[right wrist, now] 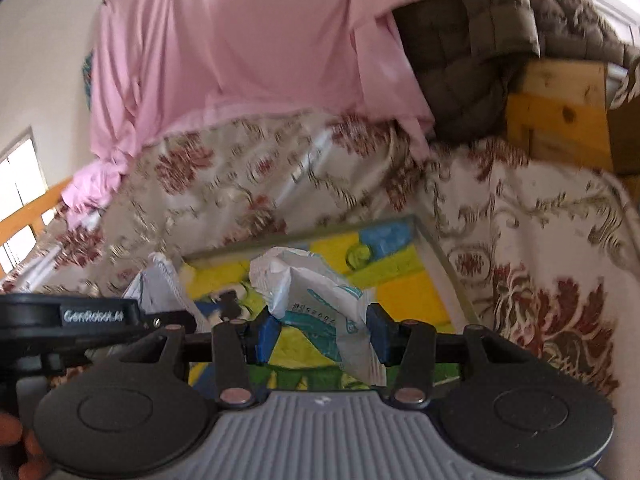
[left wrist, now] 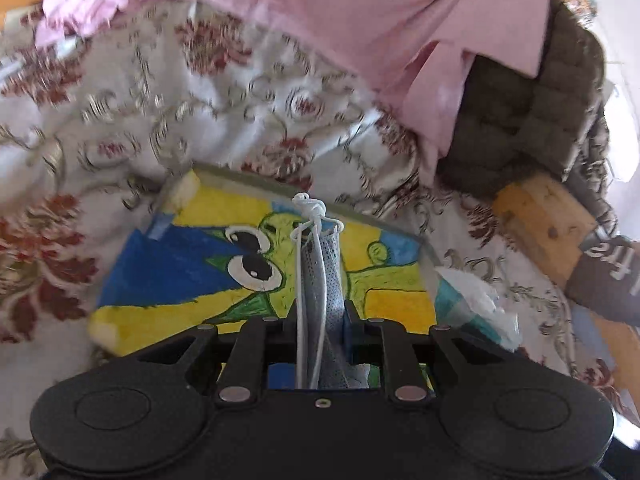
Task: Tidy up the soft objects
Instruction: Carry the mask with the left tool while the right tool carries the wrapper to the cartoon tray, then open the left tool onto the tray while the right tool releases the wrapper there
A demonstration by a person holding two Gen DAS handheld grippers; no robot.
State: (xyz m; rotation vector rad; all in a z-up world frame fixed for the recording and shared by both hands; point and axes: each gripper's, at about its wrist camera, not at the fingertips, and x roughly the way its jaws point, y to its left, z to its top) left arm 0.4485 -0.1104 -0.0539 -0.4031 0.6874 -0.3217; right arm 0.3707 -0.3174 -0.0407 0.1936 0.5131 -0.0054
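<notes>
My left gripper point(left wrist: 320, 312) is shut on a folded blue-grey face mask point(left wrist: 322, 280) with white ear loops, held above a colourful cartoon painting point(left wrist: 192, 276). In the right wrist view my right gripper point(right wrist: 322, 330) is open; a white and teal plastic wrapper point(right wrist: 316, 300) stands between its blue pads point(right wrist: 266, 334), touching the right one. The wrapper also shows in the left wrist view point(left wrist: 476, 304) at the painting's right edge. The mask shows at the left in the right wrist view point(right wrist: 160, 286), beside the left gripper's black body.
The painting point(right wrist: 400, 268) lies on a white bedspread with red flowers point(left wrist: 160, 112). A pink cloth point(left wrist: 360, 12) and a brown quilted blanket point(left wrist: 532, 112) are heaped behind. A wooden bed post point(left wrist: 540, 228) and a dark printed cloth point(left wrist: 612, 276) are at the right.
</notes>
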